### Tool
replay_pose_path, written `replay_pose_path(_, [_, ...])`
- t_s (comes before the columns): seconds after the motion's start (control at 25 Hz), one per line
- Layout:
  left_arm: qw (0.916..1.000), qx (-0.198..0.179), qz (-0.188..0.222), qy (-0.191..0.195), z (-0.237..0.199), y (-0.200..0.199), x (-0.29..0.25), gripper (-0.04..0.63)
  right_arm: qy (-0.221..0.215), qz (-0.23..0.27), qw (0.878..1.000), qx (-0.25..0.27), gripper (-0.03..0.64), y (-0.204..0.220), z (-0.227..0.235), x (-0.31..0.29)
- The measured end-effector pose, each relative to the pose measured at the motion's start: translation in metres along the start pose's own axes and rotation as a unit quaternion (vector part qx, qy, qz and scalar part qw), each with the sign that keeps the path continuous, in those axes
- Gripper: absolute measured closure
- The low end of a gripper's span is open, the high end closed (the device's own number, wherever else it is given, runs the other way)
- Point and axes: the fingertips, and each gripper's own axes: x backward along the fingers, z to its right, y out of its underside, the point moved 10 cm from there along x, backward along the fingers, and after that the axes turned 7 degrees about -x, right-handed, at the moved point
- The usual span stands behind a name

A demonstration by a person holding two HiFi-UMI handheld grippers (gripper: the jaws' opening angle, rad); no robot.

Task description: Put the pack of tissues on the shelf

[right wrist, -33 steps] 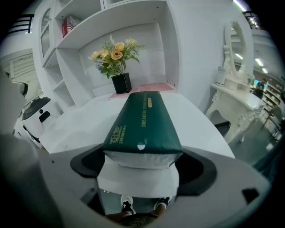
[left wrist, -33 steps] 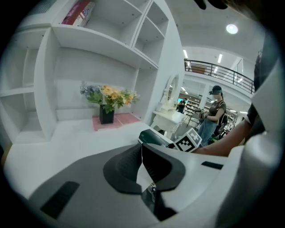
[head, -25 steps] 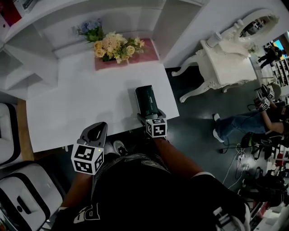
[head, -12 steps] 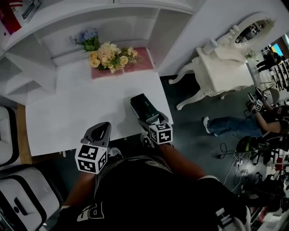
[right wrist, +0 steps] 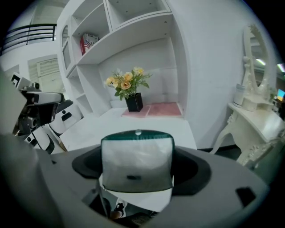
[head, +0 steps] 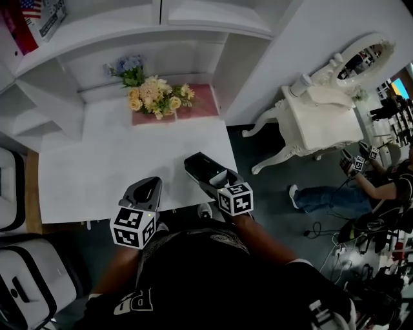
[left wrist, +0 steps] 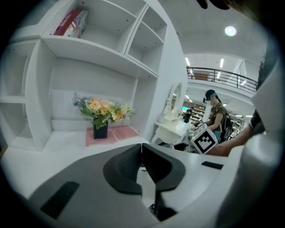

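The pack of tissues [head: 204, 171] has swung leftward over the white table's [head: 90, 167] near edge since a second ago. It is clamped crosswise between the jaws of the right gripper [right wrist: 136, 169], dark green end pointing ahead toward the flowers [right wrist: 129, 84]. The left gripper [left wrist: 141, 160] hovers alongside, jaws pressed together, nothing between them.

Pack of tissues [head: 203, 169], dark green with a pale translucent end, sits just below frame centre, clamped in the right gripper [right wrist: 138, 165], its long side angled toward upper left. The white shelf [head: 206, 16] spans the top edge, well apart.
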Motion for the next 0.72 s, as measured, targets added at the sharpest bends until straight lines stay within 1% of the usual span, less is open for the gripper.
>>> replay_pose_path(0.16, [1.0000,0.005,-0.001,-0.004,0.004,-0.006,-0.006,0.580,-0.017,0.013,1.000,0.004,0.178,-0.012,0.000,0.012])
replay_pose_path(0.32, [0.9999,0.002,0.011,-0.010,0.006,-0.019,-0.010,0.580,-0.036,0.036,0.999,0.003,0.178,-0.030,-0.002,0.027])
replay_pose_path(0.72, [0.9987,-0.015,0.035,-0.035,-0.003,-0.047,-0.005,0.580,-0.059,0.128,0.990,0.024,0.178,-0.089,-0.010,0.066])
